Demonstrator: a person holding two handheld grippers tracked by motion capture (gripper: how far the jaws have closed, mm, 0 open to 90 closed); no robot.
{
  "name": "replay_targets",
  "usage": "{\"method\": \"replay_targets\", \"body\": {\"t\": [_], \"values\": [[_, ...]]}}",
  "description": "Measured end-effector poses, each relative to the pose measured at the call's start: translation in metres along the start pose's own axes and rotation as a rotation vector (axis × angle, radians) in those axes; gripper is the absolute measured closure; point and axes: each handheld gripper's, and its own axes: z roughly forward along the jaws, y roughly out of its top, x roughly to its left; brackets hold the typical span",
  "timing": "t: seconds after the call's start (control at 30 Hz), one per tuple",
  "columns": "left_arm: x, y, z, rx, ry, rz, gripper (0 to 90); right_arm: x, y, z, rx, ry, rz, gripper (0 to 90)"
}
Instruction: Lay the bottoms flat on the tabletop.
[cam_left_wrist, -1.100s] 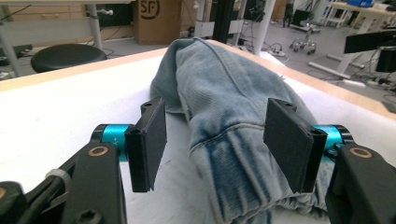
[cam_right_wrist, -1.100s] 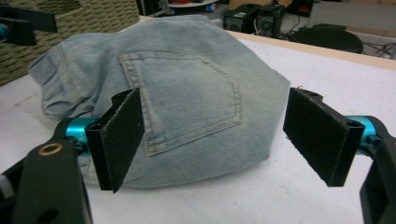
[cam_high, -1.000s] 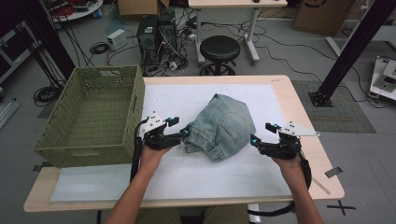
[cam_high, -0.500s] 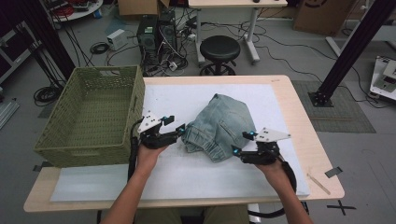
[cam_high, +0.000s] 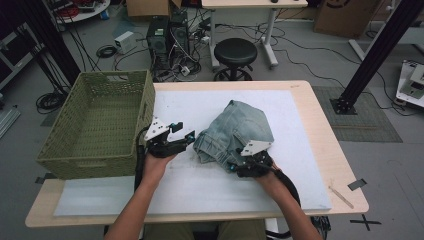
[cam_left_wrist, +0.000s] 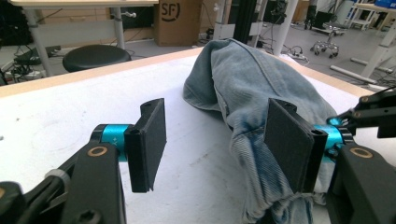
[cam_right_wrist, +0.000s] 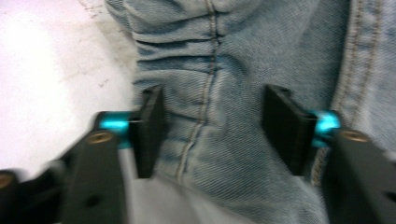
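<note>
1. Right hand-held gripper (cam_high: 239, 162) at near edge of jeans (cam_high: 235, 131); jaws astride a bunched seam, just been closing, pads not yet pressing.
2. Left hand-held gripper (cam_high: 186, 137) at left edge of jeans; jaws apart, one pad (cam_left_wrist: 289, 140) against the denim, other over bare mat (cam_high: 200, 185).
3. Jeans crumpled mid-bench (cam_high: 325, 145), on mat.
4. Green basket (cam_high: 100, 165) at far left.

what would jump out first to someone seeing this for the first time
The crumpled pale-blue jeans on the white mat at mid-table draw the eye, with a gripper at each side. The right gripper has just been closing, denim between its jaws; the left gripper stands open at the jeans' edge. A green woven basket sits empty at the table's left.
</note>
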Motion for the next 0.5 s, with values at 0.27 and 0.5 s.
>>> {"method": "replay_targets", "body": {"t": [0.27,0.5], "values": [[-0.001,-0.001,0.002,0.0,-0.006,0.006,39.2,-0.004,0.004,0.0,0.003,0.05,0.043,81.3],[-0.004,-0.003,0.003,-0.003,-0.012,0.01,39.2,-0.021,0.011,-0.013,-0.078,0.066,0.109,83.0]]}}
